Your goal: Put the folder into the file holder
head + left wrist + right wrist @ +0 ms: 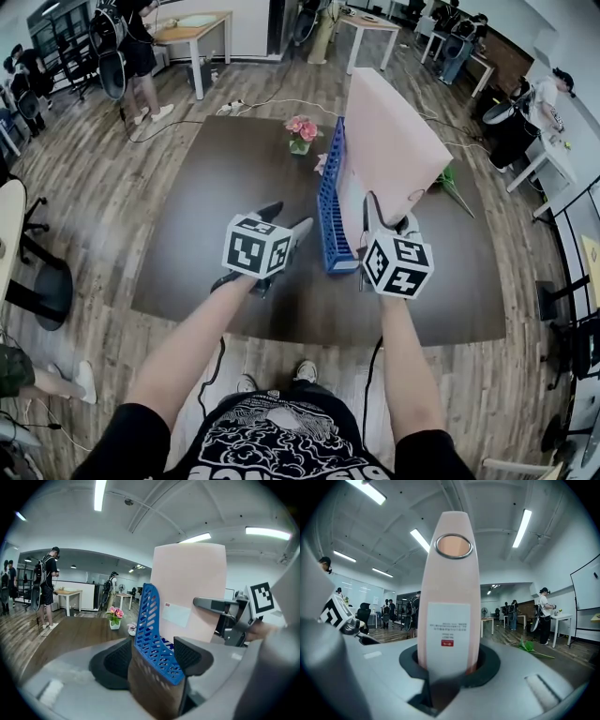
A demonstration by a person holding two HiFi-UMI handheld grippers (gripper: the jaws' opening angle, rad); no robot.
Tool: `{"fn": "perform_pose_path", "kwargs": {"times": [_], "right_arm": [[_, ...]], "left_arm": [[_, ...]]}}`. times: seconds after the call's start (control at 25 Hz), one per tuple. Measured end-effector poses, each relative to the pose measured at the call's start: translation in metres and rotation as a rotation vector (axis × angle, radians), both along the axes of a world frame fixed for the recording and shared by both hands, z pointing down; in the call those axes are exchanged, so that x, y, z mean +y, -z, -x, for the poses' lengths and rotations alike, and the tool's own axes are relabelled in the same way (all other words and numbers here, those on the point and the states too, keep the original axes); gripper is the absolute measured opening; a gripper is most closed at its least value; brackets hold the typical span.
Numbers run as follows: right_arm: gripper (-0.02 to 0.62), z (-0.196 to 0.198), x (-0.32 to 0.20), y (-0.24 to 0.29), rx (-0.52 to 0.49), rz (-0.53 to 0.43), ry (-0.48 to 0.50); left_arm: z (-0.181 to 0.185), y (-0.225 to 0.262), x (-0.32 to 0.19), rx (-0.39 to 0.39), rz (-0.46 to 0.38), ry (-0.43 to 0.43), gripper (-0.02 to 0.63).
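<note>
Inserting: our right gripper (391,221) clamps the pink folder (394,141) upright, just right of the blue file holder (331,202), whose near end sits between the parted jaws of our left gripper (287,221); next, we judge, it needs lowering in.

The folder (389,141) clamped in the right gripper (389,220) is pale pink. Its spine carries a white label with grey print and a small red mark, and a silver ring sits above the label. Just ahead of the left gripper (286,218) the file holder (330,202) is bright blue, pierced all over with rows of slots. Both grippers are grey with black pads, and their cubes are white with black square markers. Beneath them the table (216,178) is dark brown. Beyond the left gripper the flowers (301,127) are pink. The floor (103,187) shows grey-brown wood planks.
</note>
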State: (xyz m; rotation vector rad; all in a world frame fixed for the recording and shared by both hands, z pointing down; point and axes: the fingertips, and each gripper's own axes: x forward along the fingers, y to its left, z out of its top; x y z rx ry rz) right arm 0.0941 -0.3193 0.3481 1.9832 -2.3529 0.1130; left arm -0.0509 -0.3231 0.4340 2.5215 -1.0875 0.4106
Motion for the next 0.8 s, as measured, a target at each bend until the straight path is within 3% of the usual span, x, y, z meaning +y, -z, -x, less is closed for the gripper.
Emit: {"fn": "perform_pose_path", "kwargs": {"times": [0.8], "right_arm": [[0.126, 0.004, -0.023, -0.006, -0.009, 0.023, -0.004]], "left_arm": [[0.013, -0.011, -0.011, -0.024, 0.023, 0.026, 0.279]]}}
